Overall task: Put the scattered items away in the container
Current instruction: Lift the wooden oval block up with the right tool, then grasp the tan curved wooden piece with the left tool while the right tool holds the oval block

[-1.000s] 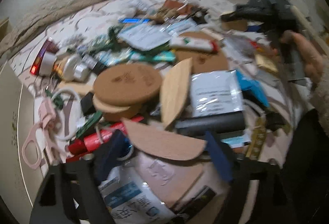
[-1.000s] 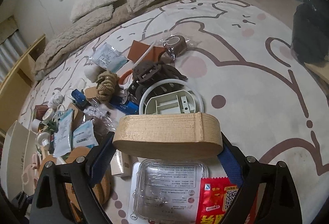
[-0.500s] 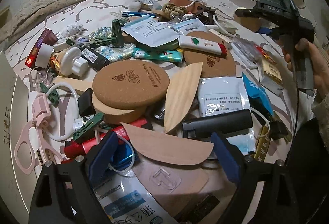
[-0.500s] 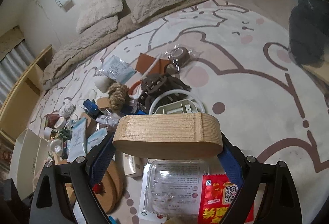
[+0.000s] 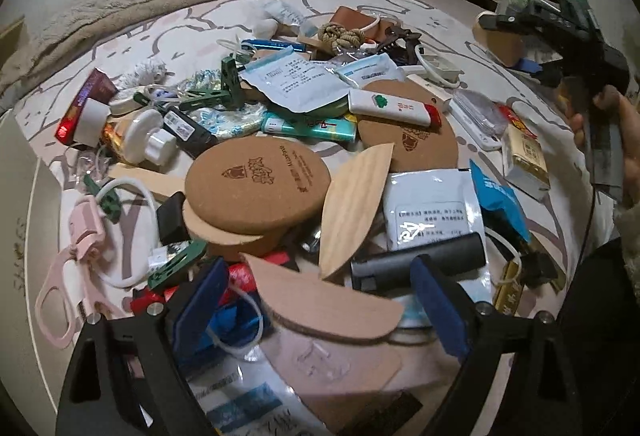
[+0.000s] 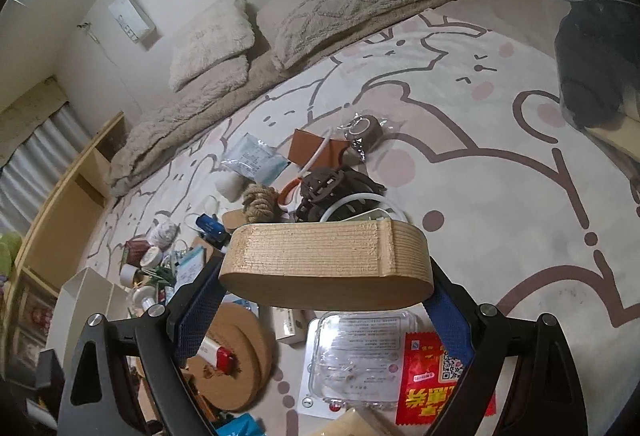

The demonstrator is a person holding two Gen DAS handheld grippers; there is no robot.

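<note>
My left gripper (image 5: pixel 320 300) hangs open over a heap of clutter on the patterned bed cover. A flat pinkish lens-shaped piece (image 5: pixel 324 300) lies between its blue pads (image 5: pixel 200 300), and small gaps show at both ends. My right gripper (image 6: pixel 324 288) is shut on a pale oval wooden piece (image 6: pixel 326 264), held above the cover. In the left wrist view the same right gripper (image 5: pixel 520 35) and its wooden piece (image 5: pixel 498 41) appear at the upper right, with a hand (image 5: pixel 616 139) on the handle. A white container (image 6: pixel 86 290) stands at the heap's left side.
The heap holds cork discs (image 5: pixel 258 181), a leaf-shaped wood piece (image 5: pixel 352 211), foil packets (image 5: pixel 432 207), a black cylinder (image 5: pixel 416 264), pink scissors (image 5: pixel 68 276) and a rope knot (image 6: pixel 258 201). Pillows (image 6: pixel 352 7) line the far edge. A dark bag (image 6: pixel 596 67) sits at the right.
The left jaws have spread slightly, so the pinkish piece no longer touches both pads. The right gripper has risen and tipped up with the wooden piece still held.
</note>
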